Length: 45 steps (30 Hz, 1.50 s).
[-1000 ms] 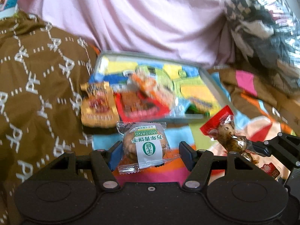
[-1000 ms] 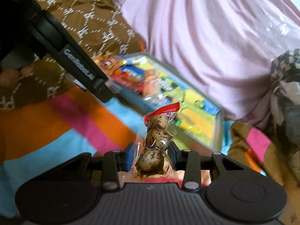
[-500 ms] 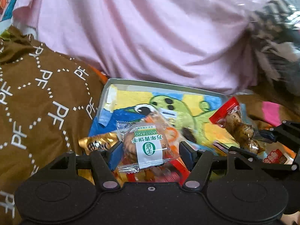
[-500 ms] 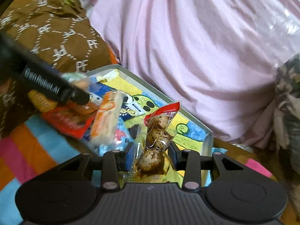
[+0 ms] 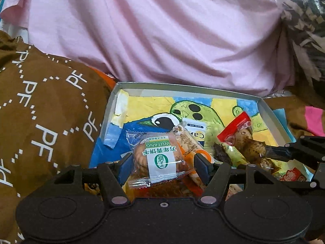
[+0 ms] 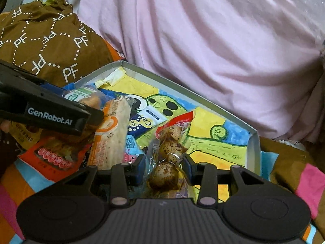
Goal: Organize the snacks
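Note:
My left gripper (image 5: 163, 166) is shut on a clear-wrapped cookie packet (image 5: 160, 160) with a green and white label, held over the near left part of the grey tray (image 5: 182, 87). My right gripper (image 6: 163, 168) is shut on a clear packet of speckled quail eggs (image 6: 170, 140) with a red top, which stands upright over the tray's (image 6: 203, 103) middle. In the left wrist view the egg packet (image 5: 245, 140) shows at the right. In the right wrist view the cookie packet (image 6: 85, 97) shows at the left, behind a left finger (image 6: 61, 113).
Inside the tray, on its painted bottom, lie an orange and white bar (image 6: 109, 134), a red packet (image 6: 54, 156) and a blue and white sachet (image 6: 146, 122). Brown patterned cloth (image 5: 40, 122) lies at the left, pink cloth (image 5: 162, 30) rises behind, and a striped blanket (image 6: 306, 181) lies underneath.
Both grippers have moved forward with their packets, from before the tray's near edge to over the tray. The tray now looks nearer and larger.

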### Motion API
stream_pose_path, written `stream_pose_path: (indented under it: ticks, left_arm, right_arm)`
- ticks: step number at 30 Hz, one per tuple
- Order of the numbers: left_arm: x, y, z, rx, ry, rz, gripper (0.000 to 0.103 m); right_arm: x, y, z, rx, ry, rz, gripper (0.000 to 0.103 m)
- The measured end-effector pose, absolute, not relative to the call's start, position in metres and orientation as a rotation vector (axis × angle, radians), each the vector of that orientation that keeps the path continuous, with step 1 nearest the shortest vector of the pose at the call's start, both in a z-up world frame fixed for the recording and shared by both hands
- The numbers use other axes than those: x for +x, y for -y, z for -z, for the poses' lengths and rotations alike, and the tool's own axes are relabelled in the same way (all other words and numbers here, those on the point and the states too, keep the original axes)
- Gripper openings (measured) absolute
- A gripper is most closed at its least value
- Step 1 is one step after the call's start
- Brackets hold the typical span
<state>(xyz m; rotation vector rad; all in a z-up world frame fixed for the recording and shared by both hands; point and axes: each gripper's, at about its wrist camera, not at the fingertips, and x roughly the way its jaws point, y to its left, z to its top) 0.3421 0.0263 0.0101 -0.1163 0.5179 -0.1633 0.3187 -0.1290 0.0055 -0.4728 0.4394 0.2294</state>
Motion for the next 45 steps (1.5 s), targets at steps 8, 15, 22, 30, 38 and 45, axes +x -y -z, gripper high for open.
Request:
stream_pose_path:
  ticks: [8, 15, 22, 30, 38, 45]
  left_arm:
    - [0.338, -0.03, -0.016, -0.173, -0.546, 0.174, 0.084]
    - [0.323, -0.032, -0.037, -0.189, -0.505, 0.149, 0.094]
    - [0.289, -0.032, -0.057, -0.188, -0.439, 0.126, 0.102]
    - [0.234, -0.031, -0.076, -0.197, -0.386, 0.106, 0.102]
    - [0.173, -0.033, -0.093, -0.179, -0.324, 0.096, 0.102]
    - [0.126, -0.034, -0.097, -0.191, -0.29, 0.071, 0.102]
  right_arm:
    - [0.315, 0.14, -0.01, -0.478, -0.394, -0.211, 0.063]
    - [0.297, 0.16, -0.032, -0.385, -0.319, -0.207, 0.086]
    - [0.264, 0.186, -0.05, -0.259, -0.261, -0.191, 0.099]
    - [0.212, 0.203, -0.075, -0.144, -0.185, -0.186, 0.103]
    - [0.163, 0.217, -0.094, -0.039, -0.138, -0.2, 0.103]
    - [0.122, 0.221, -0.094, -0.009, -0.143, -0.227, 0.103]
